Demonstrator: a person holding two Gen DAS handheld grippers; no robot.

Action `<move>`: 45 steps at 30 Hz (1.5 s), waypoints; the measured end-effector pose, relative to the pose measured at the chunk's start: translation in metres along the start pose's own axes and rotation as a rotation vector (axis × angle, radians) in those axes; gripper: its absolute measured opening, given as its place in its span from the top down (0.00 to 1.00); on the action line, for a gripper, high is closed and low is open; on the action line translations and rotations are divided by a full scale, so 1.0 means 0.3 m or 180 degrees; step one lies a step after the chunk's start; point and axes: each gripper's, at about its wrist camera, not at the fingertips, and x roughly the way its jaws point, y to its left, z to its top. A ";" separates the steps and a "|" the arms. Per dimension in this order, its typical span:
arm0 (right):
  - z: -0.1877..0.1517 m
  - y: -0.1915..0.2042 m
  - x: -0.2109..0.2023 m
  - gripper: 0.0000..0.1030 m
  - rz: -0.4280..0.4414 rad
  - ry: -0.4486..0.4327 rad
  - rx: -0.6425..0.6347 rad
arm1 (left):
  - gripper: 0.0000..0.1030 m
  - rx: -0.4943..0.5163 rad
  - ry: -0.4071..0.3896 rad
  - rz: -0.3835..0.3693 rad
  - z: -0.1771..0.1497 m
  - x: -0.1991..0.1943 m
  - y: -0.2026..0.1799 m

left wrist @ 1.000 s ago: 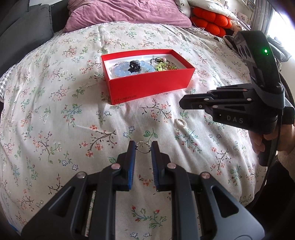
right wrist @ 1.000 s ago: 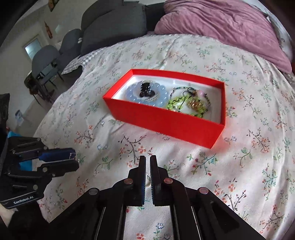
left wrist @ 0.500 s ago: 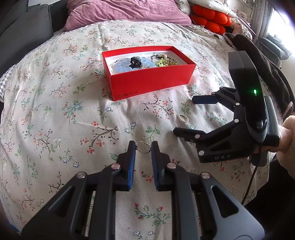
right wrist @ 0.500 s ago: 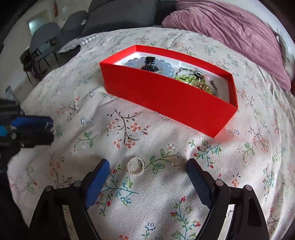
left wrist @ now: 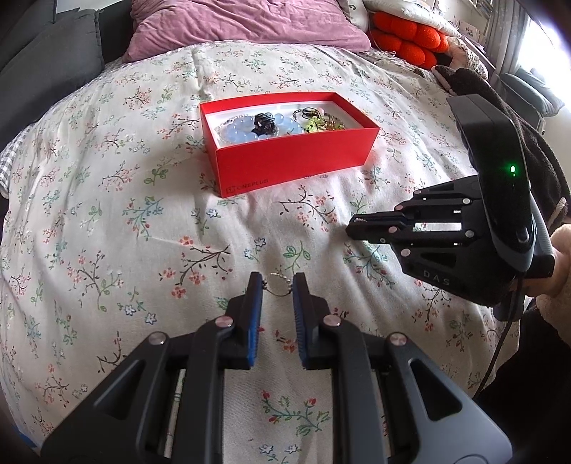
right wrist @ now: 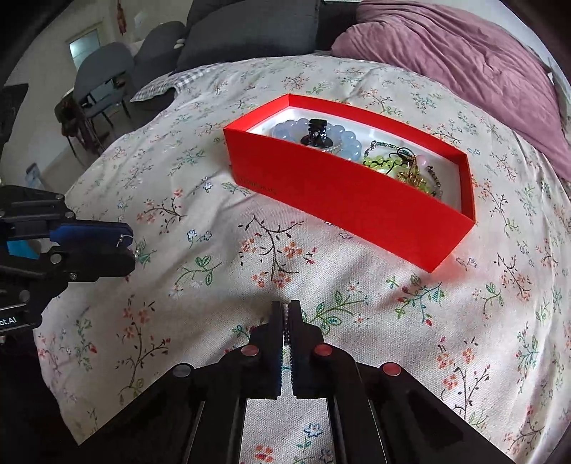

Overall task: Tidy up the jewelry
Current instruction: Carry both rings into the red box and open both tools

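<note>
An open red box (left wrist: 296, 160) sits on the floral bedspread and holds a blue bead bracelet (left wrist: 242, 129), a black clip and a green and gold tangle of jewelry; it also shows in the right wrist view (right wrist: 357, 200). My left gripper (left wrist: 276, 285) is shut on a small silver beaded ring (left wrist: 277, 284), held at its fingertips just above the spread. My right gripper (right wrist: 285, 310) is shut on a small pearl ring (right wrist: 285, 321), pinched edge-on between its pads. In the left wrist view the right gripper (left wrist: 357, 226) hovers to the right, in front of the box.
A purple pillow (left wrist: 242, 21) and orange cushion (left wrist: 407, 34) lie at the head of the bed. A dark garment (left wrist: 506, 117) lies at the right edge. Grey chairs (right wrist: 100, 82) stand beyond the bed's left side.
My right gripper opened over the pearl ring on the spread, then closed on it and lifted it. My left gripper stayed shut on the silver ring, almost still.
</note>
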 end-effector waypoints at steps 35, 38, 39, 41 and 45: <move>0.239 -0.204 -0.138 0.97 -0.0050 -0.0519 0.0707 | 0.82 -0.0487 -0.0449 -0.0063 0.319 0.097 0.014; 0.255 -0.233 -0.122 0.97 -0.0053 -0.0508 0.0772 | 0.82 -0.0476 -0.0457 0.0016 0.337 0.127 0.013; 0.259 -0.242 -0.115 0.97 -0.0054 -0.0499 0.0788 | 0.82 -0.0470 -0.0452 0.0034 0.342 0.137 0.013; 0.264 -0.256 -0.101 0.97 -0.0044 -0.0471 0.0820 | 0.82 -0.0448 -0.0440 0.0081 0.350 0.154 0.013; 0.269 -0.272 -0.083 0.96 -0.0062 -0.0463 0.0839 | 0.82 -0.0413 -0.0435 0.0159 0.360 0.172 0.013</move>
